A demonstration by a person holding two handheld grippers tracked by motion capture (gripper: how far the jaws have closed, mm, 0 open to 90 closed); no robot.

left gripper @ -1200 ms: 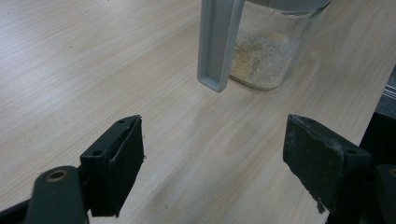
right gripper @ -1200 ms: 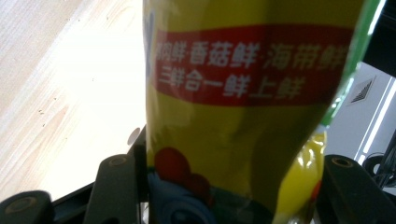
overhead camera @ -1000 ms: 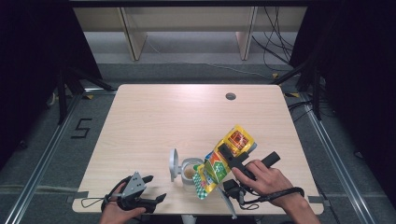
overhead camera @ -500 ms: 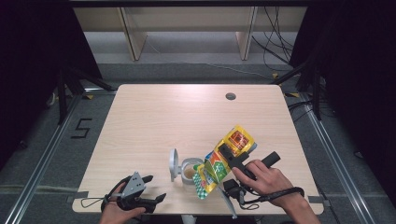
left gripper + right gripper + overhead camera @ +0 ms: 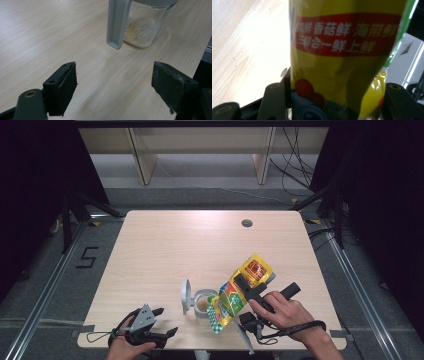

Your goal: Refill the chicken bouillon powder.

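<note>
Pouch [image 5: 241, 292], yellow printed foil with a red band of white characters and green edging, clamped between the jaws of the right gripper [image 5: 245, 287]. Position: tipped with its lower end pointing down at the mouth of the jar [image 5: 202, 304], upper end raised toward the table's right side. In the right gripper view the pouch [image 5: 342, 57] rises between both black jaws, which press on its sides at a middling width.

Jar, clear glass, standing upright on the table [image 5: 200, 245] near the front edge, just left of the pouch's lower end. Contents: a shallow layer of pale beige powder [image 5: 140, 32] at the bottom. Lid [image 5: 186, 295], grey, hinged open and standing up on the jar's left side; in the left gripper view its grey edge [image 5: 116, 23] hangs in front of the glass.

Right hand [image 5: 282, 312], wrapped around the right gripper's handle, cable looped at the wrist.

Left gripper [image 5: 167, 322], held in the left hand [image 5: 131, 345] at the table's front left edge, well apart from the jar. Jaws wide apart with nothing between them, bare tabletop below, pointed toward the jar.

Table, light wood grain, with a round grommet hole [image 5: 246, 223] near the far edge.
</note>
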